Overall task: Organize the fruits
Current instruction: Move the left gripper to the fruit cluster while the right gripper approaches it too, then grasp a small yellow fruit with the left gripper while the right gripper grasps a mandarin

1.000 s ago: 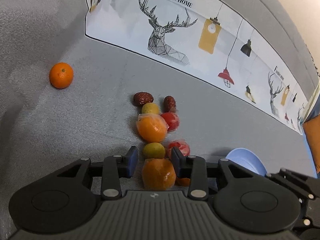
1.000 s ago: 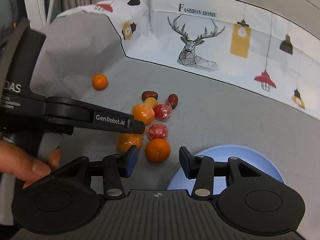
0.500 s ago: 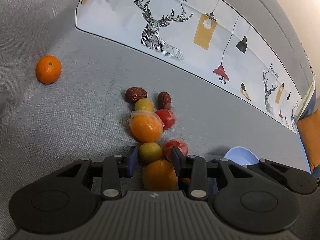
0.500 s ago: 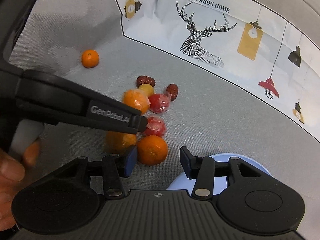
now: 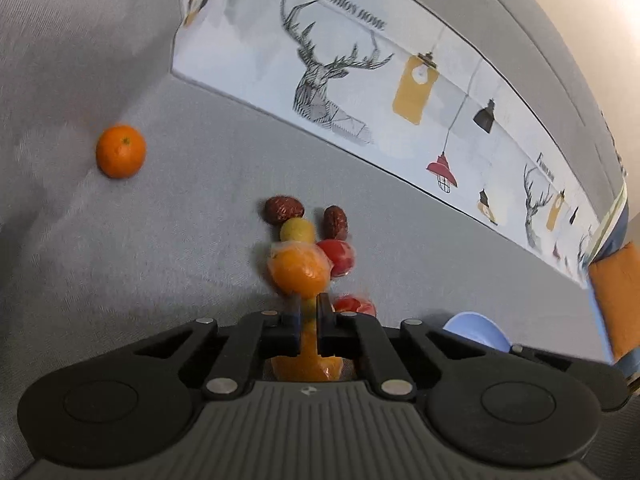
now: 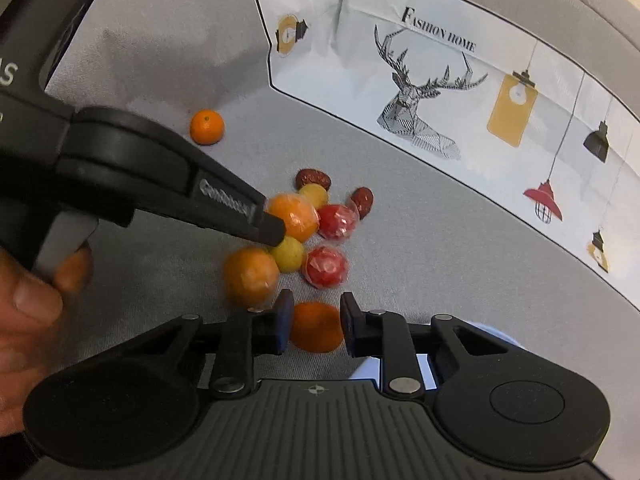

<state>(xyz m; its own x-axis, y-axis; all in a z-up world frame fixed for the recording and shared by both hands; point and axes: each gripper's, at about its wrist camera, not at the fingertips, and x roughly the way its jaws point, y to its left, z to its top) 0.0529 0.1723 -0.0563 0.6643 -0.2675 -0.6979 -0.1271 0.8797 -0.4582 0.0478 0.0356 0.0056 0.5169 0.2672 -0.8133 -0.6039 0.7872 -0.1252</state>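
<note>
Right wrist: right tongs point(image 6: 314, 326) just closed on orange point(image 6: 316, 326).

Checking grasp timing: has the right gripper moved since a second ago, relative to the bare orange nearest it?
Yes. The right gripper advanced onto the orange: formerly ahead of the fingertips, it now sits between the jaws, which have just closed on it.

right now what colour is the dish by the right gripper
Pale blue. The dish shows best in the left wrist view.
</note>
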